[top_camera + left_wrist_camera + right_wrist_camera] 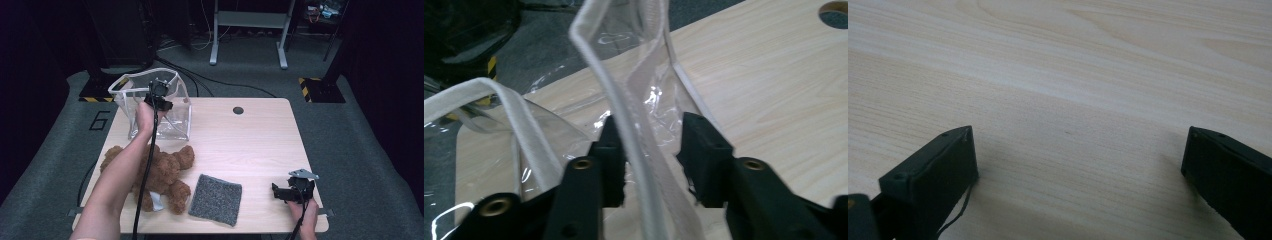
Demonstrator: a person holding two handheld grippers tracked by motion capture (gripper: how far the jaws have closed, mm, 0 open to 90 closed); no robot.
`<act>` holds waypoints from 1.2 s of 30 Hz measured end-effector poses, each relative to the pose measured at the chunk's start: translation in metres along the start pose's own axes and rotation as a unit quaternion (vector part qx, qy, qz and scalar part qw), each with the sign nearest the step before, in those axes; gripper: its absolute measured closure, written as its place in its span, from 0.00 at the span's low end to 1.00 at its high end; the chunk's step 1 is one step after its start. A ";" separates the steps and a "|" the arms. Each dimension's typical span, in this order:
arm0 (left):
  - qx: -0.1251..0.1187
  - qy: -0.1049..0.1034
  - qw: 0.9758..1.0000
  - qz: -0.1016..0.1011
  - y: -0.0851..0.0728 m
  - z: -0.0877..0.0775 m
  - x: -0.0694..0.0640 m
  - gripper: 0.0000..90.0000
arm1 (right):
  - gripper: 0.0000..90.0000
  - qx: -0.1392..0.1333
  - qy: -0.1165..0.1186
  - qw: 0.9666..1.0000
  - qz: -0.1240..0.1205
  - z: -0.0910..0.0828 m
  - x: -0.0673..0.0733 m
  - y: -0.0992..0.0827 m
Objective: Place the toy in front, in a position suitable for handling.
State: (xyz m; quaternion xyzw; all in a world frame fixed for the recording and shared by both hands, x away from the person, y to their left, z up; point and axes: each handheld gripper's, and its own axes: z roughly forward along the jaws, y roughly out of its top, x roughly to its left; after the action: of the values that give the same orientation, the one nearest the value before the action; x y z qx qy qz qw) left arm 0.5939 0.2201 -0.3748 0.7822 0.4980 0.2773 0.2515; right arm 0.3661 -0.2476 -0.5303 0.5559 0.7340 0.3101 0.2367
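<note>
Left gripper view: left gripper fingers parted, bag rim between; right gripper fingers wide, empty

Bright table, dark surroundings; soft blur, glare on plastic

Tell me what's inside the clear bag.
Through the walls of the clear bag nothing shows inside. The left gripper partly covers its mouth; the rim runs between its open jaws. The teddy bear lies outside.

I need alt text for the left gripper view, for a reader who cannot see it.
The white-edged rim of a clear plastic bag runs between the left gripper's two black jaws, which stand apart around it. Behind lies a light wooden table.
</note>
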 end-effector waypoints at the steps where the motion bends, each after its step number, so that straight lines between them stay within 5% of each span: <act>1: -0.001 -0.003 1.000 -0.001 -0.002 -0.002 -0.001 0.61 | 0.01 0.000 0.000 1.000 0.000 0.000 0.000 0.000; 4: -0.009 -0.012 1.000 -0.014 -0.005 -0.008 -0.001 0.50 | 0.01 -0.001 0.000 1.000 0.000 0.000 0.000 0.000; 11: -0.016 -0.012 1.000 -0.013 -0.013 -0.015 -0.001 0.44 | 0.01 -0.001 0.000 1.000 0.000 0.000 0.000 0.000; 13: -0.013 -0.011 1.000 -0.017 -0.015 -0.015 0.000 0.51 | 0.01 0.000 0.000 1.000 0.000 0.000 0.000 0.000; 16: 0.001 -0.005 1.000 -0.009 -0.015 -0.011 0.003 0.76 | 0.01 0.000 0.000 1.000 0.000 0.000 0.000 0.000; 20: 0.002 0.002 1.000 -0.007 -0.016 -0.007 0.010 0.92 | 0.01 0.000 0.000 1.000 0.001 0.000 0.000 0.000; 28: 0.001 0.014 1.000 -0.018 -0.013 0.002 0.019 0.94 | 0.01 0.000 -0.001 1.000 0.001 0.000 0.000 0.000; 36: 0.007 0.034 0.999 -0.007 -0.009 0.010 0.025 0.93 | 0.01 0.000 0.000 1.000 0.001 0.000 0.000 0.000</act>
State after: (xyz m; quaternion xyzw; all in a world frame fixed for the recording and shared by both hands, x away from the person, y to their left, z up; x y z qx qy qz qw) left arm 0.6039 0.2452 -0.3836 0.7707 0.5136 0.2983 0.2308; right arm 0.3659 -0.2475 -0.5303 0.5566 0.7334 0.3103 0.2367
